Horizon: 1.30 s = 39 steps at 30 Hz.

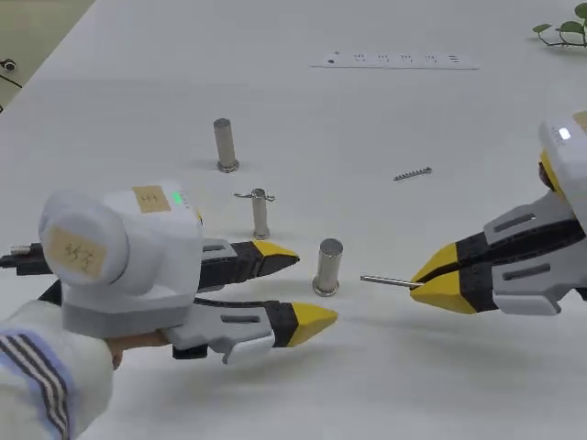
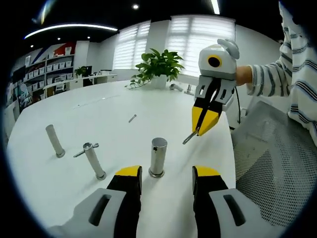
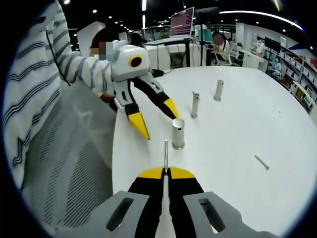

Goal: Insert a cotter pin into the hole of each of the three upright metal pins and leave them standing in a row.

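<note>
The right gripper [image 1: 424, 282] pinches a cotter pin [image 1: 385, 280] level, seemingly aiming for the near pin [image 1: 327, 266]'s hole; the left gripper [image 1: 315, 288] hangs spread alongside.

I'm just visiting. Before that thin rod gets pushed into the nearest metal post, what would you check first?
1. Grip: right gripper shut on cotter pin: ok.
2. Aim: its tip points at the nearest metal pin, short of it: ok.
3. Hole faces the tip: cannot tell.
4. Support: left gripper steadies that pin: not ok, open, not touching.
5. Row: middle pin and far pin upright: ok.
6. Supply: spare cotter pin on table: ok.
</note>
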{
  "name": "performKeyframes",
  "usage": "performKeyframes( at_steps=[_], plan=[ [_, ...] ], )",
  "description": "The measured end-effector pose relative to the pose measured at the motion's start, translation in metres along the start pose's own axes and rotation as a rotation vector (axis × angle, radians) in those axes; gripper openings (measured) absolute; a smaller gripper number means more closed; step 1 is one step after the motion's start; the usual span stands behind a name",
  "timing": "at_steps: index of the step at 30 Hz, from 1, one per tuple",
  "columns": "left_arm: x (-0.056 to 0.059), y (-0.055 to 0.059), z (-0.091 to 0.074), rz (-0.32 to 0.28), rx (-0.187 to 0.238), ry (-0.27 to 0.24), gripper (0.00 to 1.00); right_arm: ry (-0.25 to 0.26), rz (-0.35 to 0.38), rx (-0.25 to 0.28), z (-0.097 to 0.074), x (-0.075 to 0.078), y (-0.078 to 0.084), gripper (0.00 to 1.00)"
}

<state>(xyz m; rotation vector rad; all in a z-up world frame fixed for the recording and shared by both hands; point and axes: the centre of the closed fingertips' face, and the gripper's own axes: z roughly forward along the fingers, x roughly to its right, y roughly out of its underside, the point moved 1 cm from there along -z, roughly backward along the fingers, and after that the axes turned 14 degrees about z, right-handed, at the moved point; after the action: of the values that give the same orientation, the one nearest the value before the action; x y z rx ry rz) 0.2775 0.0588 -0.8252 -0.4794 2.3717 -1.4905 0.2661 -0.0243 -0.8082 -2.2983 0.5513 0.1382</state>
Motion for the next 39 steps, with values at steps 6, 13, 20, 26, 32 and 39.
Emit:
performKeyframes(
  at_steps=[6, 13, 20, 26, 32, 39],
  plan=[
    [-0.006, 0.003, 0.011, 0.004, -0.016, -0.020, 0.35, 0.023, 0.019, 0.012, 0.004, 0.011, -0.007, 0.03],
    [-0.008, 0.007, 0.020, 0.003, -0.030, -0.028, 0.30, 0.030, 0.031, 0.012, 0.008, 0.016, -0.007, 0.03],
    [-0.008, 0.005, 0.028, 0.010, -0.021, -0.022, 0.23, 0.024, 0.033, 0.011, 0.011, 0.014, -0.008, 0.03],
    [-0.010, 0.005, 0.031, 0.028, -0.026, -0.032, 0.17, 0.029, 0.036, 0.018, 0.011, 0.013, -0.010, 0.03],
    [-0.008, 0.005, 0.031, 0.028, -0.028, -0.023, 0.12, 0.035, 0.036, 0.026, 0.011, 0.012, -0.012, 0.03],
    [-0.009, 0.006, 0.031, 0.032, -0.033, -0.023, 0.12, 0.037, 0.034, 0.023, 0.012, 0.009, -0.012, 0.03]
  ],
)
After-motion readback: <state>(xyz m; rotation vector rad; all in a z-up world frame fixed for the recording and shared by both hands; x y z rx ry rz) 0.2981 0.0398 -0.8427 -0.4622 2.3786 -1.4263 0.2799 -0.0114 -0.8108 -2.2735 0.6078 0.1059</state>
